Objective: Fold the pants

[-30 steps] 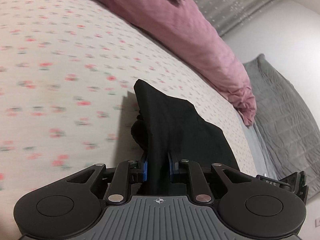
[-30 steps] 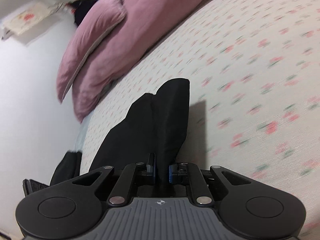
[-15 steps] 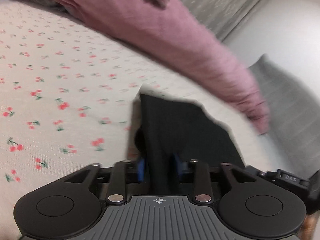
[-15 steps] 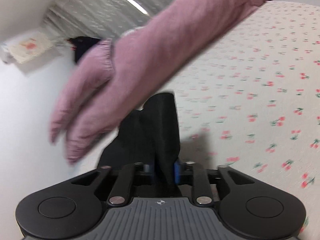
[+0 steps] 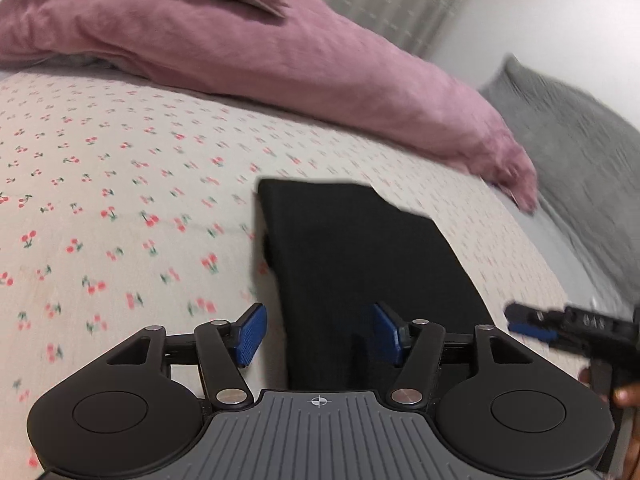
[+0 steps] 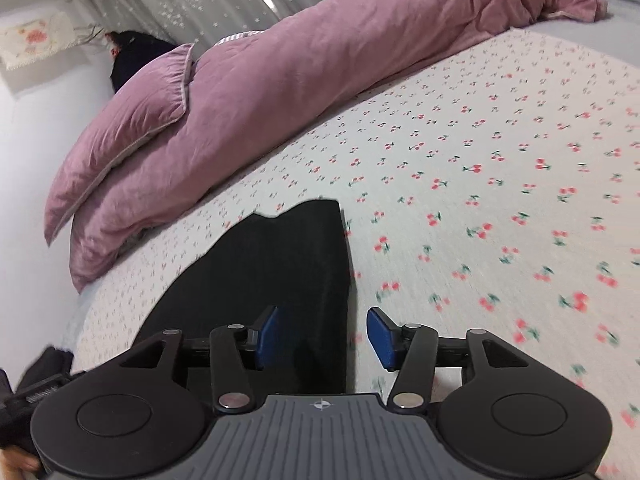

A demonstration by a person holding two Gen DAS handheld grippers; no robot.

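Note:
The black pants [image 5: 360, 248] lie folded flat on the cherry-print bed sheet [image 5: 120, 208]. My left gripper [image 5: 318, 334] hovers over their near left edge with its jaws opening; the blue pads [image 5: 250, 334] stand clear of the cloth. In the right wrist view the same pants [image 6: 272, 264] lie flat, and my right gripper [image 6: 320, 334] is over their near right edge, jaws opening, pads off the fabric. The right gripper [image 5: 532, 326] also shows at the left view's right edge.
A pink duvet [image 5: 248, 48] and pillow [image 6: 132, 120] run along the far side of the bed. A grey blanket [image 5: 580, 152] lies at the right. White curtains [image 6: 192, 0] and a wall stand behind. The sheet [image 6: 500, 184] spreads wide to the right of the pants.
Both grippers were shut on raised folds of the pants. Their jaws have opened, the cloth has dropped flat onto the sheet, and both hands have pulled back a little.

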